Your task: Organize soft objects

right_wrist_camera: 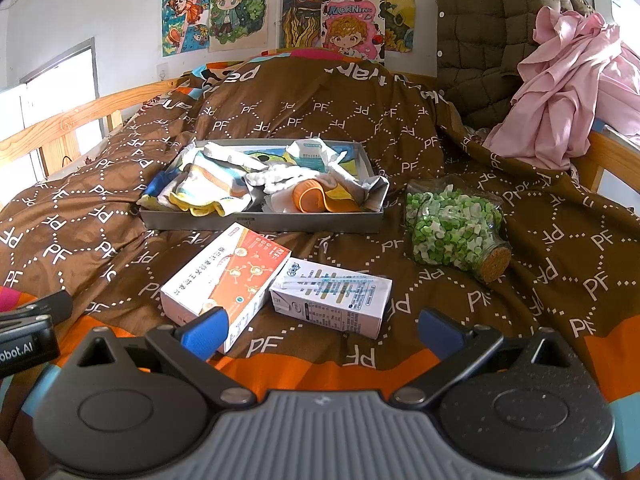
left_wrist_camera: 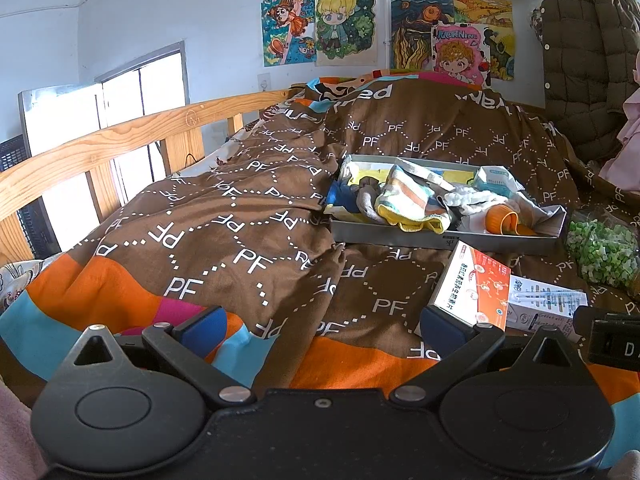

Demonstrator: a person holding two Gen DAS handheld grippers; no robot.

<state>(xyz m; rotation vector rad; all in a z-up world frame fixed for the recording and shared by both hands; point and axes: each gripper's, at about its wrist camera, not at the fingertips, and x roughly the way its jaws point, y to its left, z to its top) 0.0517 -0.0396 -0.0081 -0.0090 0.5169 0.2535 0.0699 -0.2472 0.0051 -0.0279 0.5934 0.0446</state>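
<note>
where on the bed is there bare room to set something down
Bare quilt lies left of the grey tray, toward the wooden rail, and behind the tray. It is crowded in front of the tray: orange box, white carton, and corked jar on the right.

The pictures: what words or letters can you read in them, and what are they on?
"PF": repeated all over the brown quilt.
"MORNING": on the pink cartoon poster on the wall.
"obot.AI": cut off, on the left gripper's body, right wrist view.
Orange-and-white box: print too small to read.
White carton: print too small to read.
</note>
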